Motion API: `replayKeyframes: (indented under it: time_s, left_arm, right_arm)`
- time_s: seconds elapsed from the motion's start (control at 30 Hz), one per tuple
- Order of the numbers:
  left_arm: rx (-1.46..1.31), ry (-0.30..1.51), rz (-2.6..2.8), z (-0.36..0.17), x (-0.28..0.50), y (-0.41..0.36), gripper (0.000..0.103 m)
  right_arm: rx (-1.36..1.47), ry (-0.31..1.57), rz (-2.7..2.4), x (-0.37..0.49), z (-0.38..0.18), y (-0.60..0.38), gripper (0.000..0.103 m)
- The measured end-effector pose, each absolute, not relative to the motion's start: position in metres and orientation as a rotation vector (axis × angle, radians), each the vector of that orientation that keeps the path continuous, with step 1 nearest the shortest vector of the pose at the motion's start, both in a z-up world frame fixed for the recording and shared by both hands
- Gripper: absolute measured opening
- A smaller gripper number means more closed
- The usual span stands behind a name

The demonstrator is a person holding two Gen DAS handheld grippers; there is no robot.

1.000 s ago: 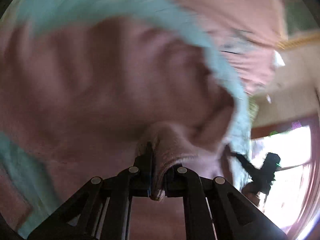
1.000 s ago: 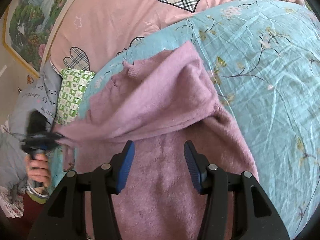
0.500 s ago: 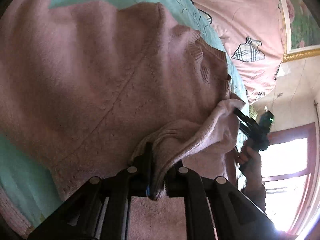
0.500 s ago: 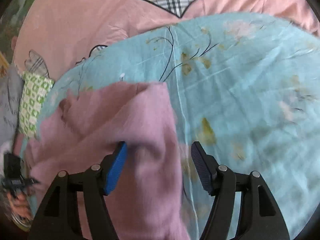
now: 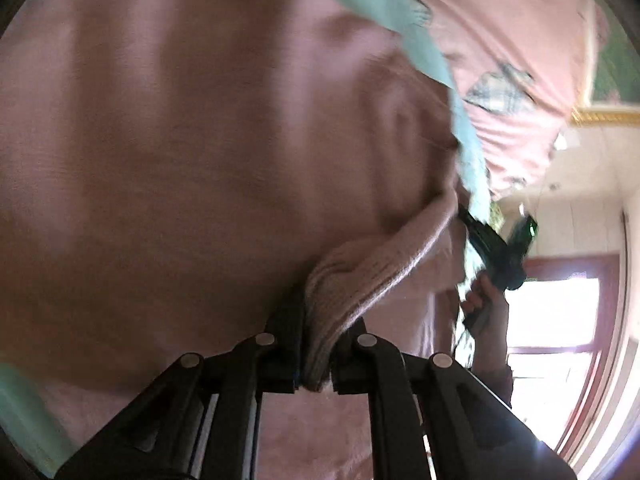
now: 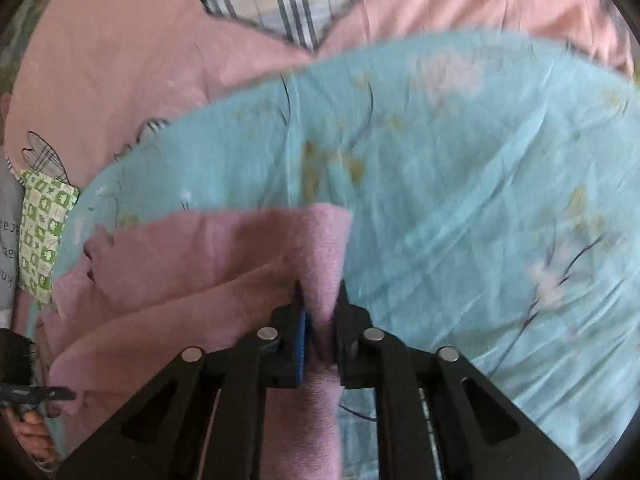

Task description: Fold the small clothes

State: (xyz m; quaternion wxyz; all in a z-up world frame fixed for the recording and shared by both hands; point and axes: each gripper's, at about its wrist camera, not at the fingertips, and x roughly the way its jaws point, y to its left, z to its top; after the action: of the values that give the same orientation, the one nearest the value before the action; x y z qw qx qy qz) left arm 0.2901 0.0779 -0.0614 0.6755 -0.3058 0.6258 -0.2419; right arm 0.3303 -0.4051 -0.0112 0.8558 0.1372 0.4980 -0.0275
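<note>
Pink sweater [image 6: 224, 264] is pinched at two edges, in the shut jaws of the left gripper [image 5: 316, 364] and right gripper [image 6: 320, 344], over the bed [image 6: 480, 200]. A fold is judged under way; next, both edges should be carried across together and laid flat.

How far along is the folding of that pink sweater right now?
Early. Done: both grippers have a grip, the left gripper shut on the pink sweater at its ribbed edge, the right gripper on another edge. In hand: one fold. Left: laying it flat on the blue sheet and further folds.
</note>
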Motion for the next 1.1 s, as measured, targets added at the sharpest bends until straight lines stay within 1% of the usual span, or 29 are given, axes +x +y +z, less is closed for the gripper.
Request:
replayKeyframes:
  time_s: [0.03,0.07,0.13,0.2,0.3,0.33,0.37,0.4,0.47,0.53,0.67,0.7,0.73,0.8,0.83,0.87,0.97,1.0,1.07,1.1]
  left_arm:
    - [-0.683,1.4,-0.531,-0.06,0.288,0.084,0.016]
    - [-0.663,1.39,-0.518,-0.055,0.288,0.086,0.018]
    - [-0.631,1.37,-0.484,-0.049,0.286,0.091,0.02]
    - [-0.633,1.375,-0.463,-0.053,0.284,0.093,0.02]
    - [-0.674,1.376,-0.473,-0.057,0.278,0.109,0.021]
    - [-0.681,1.368,-0.48,-0.057,0.273,0.11,0.025]
    - [-0.684,1.363,-0.487,-0.057,0.272,0.109,0.031]
    - [-0.686,1.357,-0.494,-0.056,0.271,0.108,0.035]
    - [-0.688,1.343,-0.505,-0.052,0.271,0.1,0.048]
    - [-0.676,1.336,-0.503,-0.049,0.272,0.09,0.055]
    - [-0.608,1.331,-0.46,-0.045,0.274,0.073,0.057]
    - [-0.592,1.329,-0.449,-0.044,0.273,0.071,0.056]
    - [-0.571,1.323,-0.433,-0.042,0.272,0.068,0.054]
    - [-0.535,1.318,-0.415,-0.039,0.27,0.065,0.044]
    - [-0.502,1.32,-0.4,-0.038,0.267,0.062,0.029]
    - [-0.492,1.326,-0.404,-0.039,0.265,0.061,0.017]
    - [-0.462,1.33,-0.405,-0.046,0.261,0.055,0.009]
    - [-0.462,1.326,-0.403,-0.045,0.26,0.055,0.008]
    - [-0.454,1.317,-0.412,-0.041,0.255,0.055,0.007]
    - [-0.437,1.311,-0.409,-0.038,0.252,0.056,0.007]
  right_arm:
    - [0.302,1.052,-0.065,0.328,-0.014,-0.407,0.026]
    - [0.316,1.038,-0.066,0.323,-0.011,-0.408,0.029]
    - [0.303,1.007,-0.097,0.309,-0.001,-0.405,0.041]
    - [0.296,0.959,-0.092,0.289,0.013,-0.399,0.043]
    - [0.31,0.946,-0.039,0.262,0.03,-0.386,0.055]
    - [0.299,0.953,-0.033,0.25,0.033,-0.381,0.061]
    - [0.284,0.955,-0.033,0.238,0.034,-0.377,0.065]
    - [0.26,0.963,-0.032,0.225,0.033,-0.372,0.069]
    - [0.207,0.994,-0.039,0.204,0.027,-0.365,0.07]
    - [0.142,1.032,-0.058,0.191,0.017,-0.362,0.071]
    - [0.118,1.064,-0.052,0.2,0.004,-0.363,0.07]
    - [0.103,1.059,-0.053,0.206,0.001,-0.362,0.059]
    - [0.089,1.061,-0.055,0.207,-0.001,-0.361,0.014]
    - [0.136,1.068,-0.071,0.213,-0.002,-0.371,0.011]
    - [0.151,1.055,-0.078,0.211,0.0,-0.375,0.01]
    - [0.15,1.038,-0.103,0.206,0.005,-0.382,0.01]
    - [0.21,1.054,-0.101,0.195,0.003,-0.398,0.01]
    - [0.21,1.059,-0.095,0.192,0.0,-0.398,0.011]
    - [0.206,1.073,-0.097,0.19,0.004,-0.396,0.019]
    - [0.209,1.077,-0.107,0.187,0.008,-0.396,0.026]
